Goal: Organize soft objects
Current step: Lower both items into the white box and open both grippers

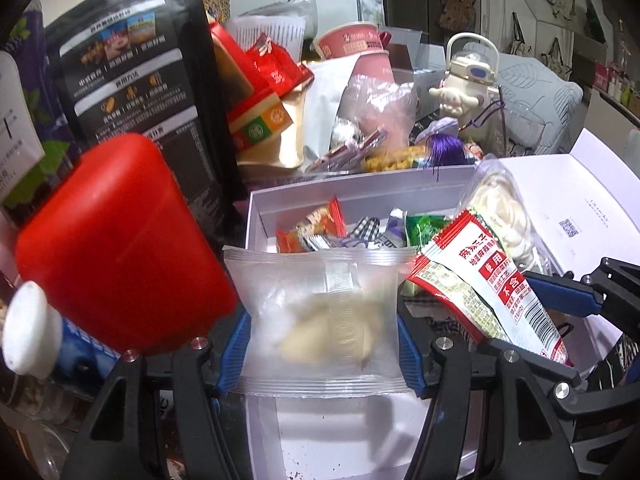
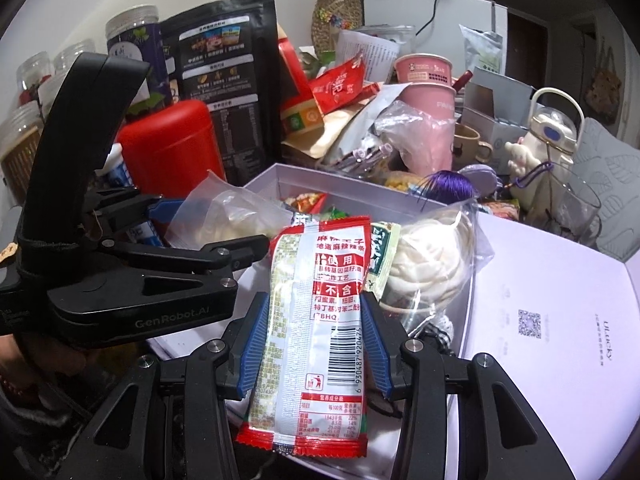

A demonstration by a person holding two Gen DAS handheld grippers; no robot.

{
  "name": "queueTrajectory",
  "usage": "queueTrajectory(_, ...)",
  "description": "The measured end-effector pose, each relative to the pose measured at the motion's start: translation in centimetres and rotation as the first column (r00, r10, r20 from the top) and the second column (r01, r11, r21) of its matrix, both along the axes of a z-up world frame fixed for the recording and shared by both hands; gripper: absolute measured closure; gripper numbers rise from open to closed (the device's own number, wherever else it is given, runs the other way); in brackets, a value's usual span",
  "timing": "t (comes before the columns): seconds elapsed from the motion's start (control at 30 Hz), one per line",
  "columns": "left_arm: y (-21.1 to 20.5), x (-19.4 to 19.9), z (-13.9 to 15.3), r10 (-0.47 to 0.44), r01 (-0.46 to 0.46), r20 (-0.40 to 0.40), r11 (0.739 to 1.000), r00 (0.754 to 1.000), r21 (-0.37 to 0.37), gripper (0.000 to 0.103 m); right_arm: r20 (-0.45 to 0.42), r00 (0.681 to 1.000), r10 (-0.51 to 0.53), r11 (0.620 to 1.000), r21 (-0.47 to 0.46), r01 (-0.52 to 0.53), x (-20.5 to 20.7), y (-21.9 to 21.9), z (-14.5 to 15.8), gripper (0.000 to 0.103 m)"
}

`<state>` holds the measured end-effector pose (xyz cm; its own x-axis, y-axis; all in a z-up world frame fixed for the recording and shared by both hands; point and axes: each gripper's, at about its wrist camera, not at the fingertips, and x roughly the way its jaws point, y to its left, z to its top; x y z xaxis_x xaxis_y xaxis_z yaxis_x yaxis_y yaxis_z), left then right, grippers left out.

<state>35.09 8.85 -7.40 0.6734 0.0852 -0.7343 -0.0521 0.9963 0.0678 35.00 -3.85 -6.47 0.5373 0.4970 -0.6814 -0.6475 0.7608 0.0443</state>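
My left gripper (image 1: 322,344) is shut on a frosted clear pastry packet (image 1: 320,312) and holds it over the near end of the open white box (image 1: 256,216). My right gripper (image 2: 312,344) is shut on a red-and-white snack packet (image 2: 316,332), held above the same box (image 2: 280,172). That packet also shows at right in the left wrist view (image 1: 480,280). The left gripper shows in the right wrist view (image 2: 168,220) with its pastry packet (image 2: 228,216). A clear bag of white buns (image 2: 432,264) leans against the box's right side. Several small snack packets (image 1: 320,228) lie at the box's far end.
The box lid (image 2: 560,300) lies open to the right. A red canister (image 1: 120,244) and a black pouch (image 1: 136,80) stand left of the box. Behind it are pink cups (image 2: 428,84), red packets (image 2: 340,84), a purple tassel (image 2: 448,188) and a cream bottle (image 2: 540,144).
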Motion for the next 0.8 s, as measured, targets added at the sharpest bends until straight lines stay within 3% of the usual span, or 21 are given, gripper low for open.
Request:
queueTrajectory(0.33,-0.6,0.7,-0.4,-0.007,0.008,-0.041,1.0,0.999,0.018,0.041,-0.048,0.999,-0.009,1.0,-0.011,0.008,0.8,0.1,-1.0,0.058)
queueTrajectory(0.8,-1.2,1.2,-1.2,-0.019,0.02,-0.089,1.0,0.996,0.009,0.041,-0.025,0.999,-0.034,0.998,-0.059,0.033,-0.4,-1.1,0.3,0.056)
